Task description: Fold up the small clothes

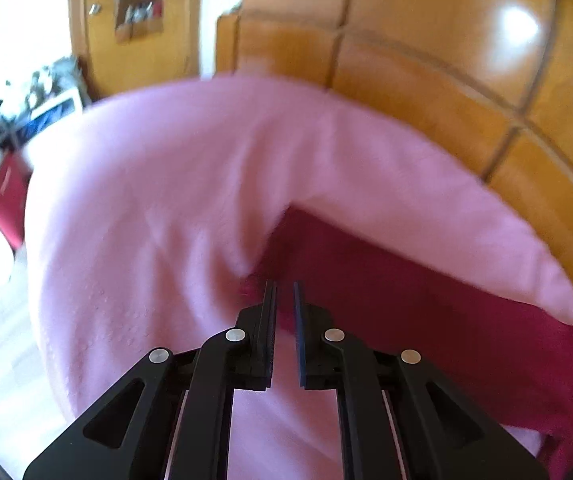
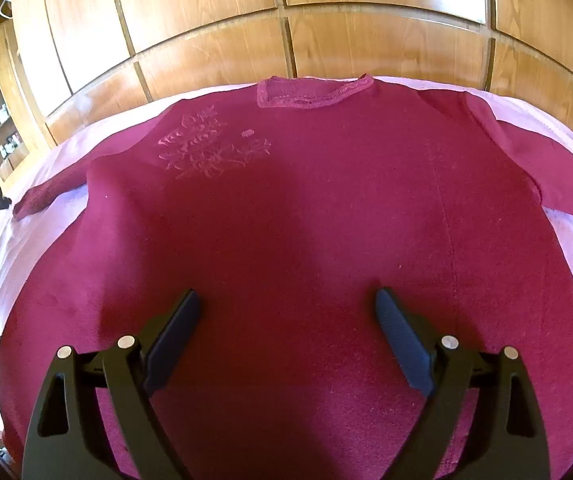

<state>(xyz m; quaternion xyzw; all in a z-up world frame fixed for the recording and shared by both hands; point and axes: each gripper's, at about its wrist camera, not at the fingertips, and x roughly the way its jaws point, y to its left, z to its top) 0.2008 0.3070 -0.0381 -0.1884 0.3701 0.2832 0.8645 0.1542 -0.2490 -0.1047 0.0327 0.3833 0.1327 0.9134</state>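
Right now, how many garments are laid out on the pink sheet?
1: a maroon shirt spread flat across the pink sheet, neckline toward the wooden wardrobe. Anything beyond the frame edges could be hidden.

We see the shirt [image 2: 286,220] lying flat on the bed sheet [image 2: 566,240], neck hole [image 2: 314,94] far from us, wooden wall [image 2: 246,20] behind it.
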